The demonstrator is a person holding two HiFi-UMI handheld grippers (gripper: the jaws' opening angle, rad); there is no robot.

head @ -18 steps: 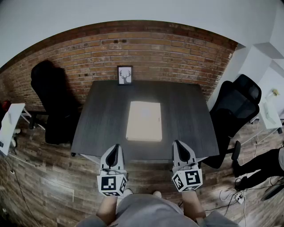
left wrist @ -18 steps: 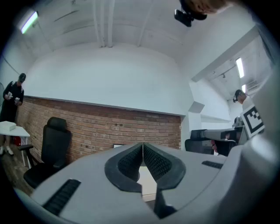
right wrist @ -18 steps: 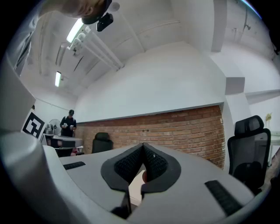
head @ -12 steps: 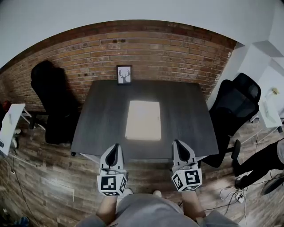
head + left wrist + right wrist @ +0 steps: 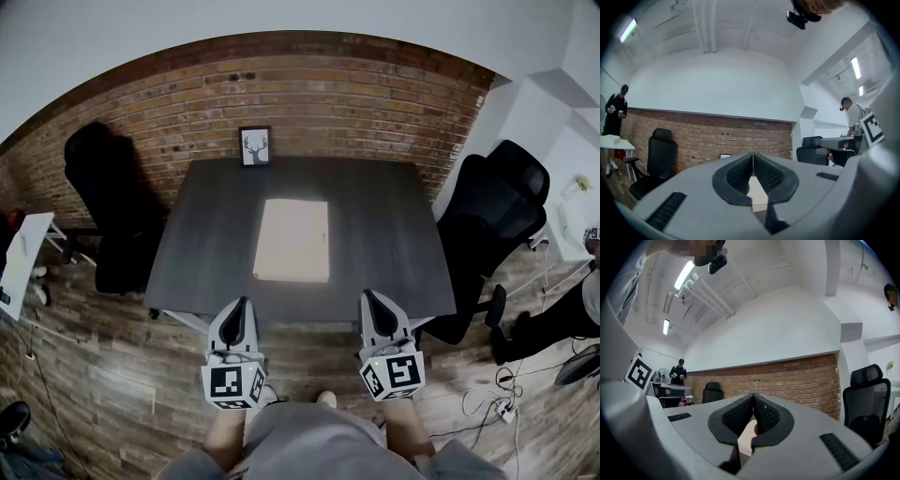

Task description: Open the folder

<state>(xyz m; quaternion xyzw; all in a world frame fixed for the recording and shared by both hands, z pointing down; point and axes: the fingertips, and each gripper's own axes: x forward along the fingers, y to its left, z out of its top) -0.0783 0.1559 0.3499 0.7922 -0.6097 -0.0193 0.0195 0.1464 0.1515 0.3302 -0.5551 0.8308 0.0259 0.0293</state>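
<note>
Lying closed at table (image 5: 380,220) centre, folder (image 5: 292,240) is untouched; left gripper (image 5: 241,307) and right gripper (image 5: 369,298) are held empty, jaws together, off near edge

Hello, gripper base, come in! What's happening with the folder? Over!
Left gripper shut, empty. Right gripper shut, empty. Folder closed, flat on the table, untouched. Nothing between grippers and folder.

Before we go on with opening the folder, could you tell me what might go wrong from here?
The folder lies closed and flat on the table; prying its thin cover edge could just slide it, perhaps toward the framed deer picture.
The left gripper and right gripper are both shut, short of it; they must open first.
</note>
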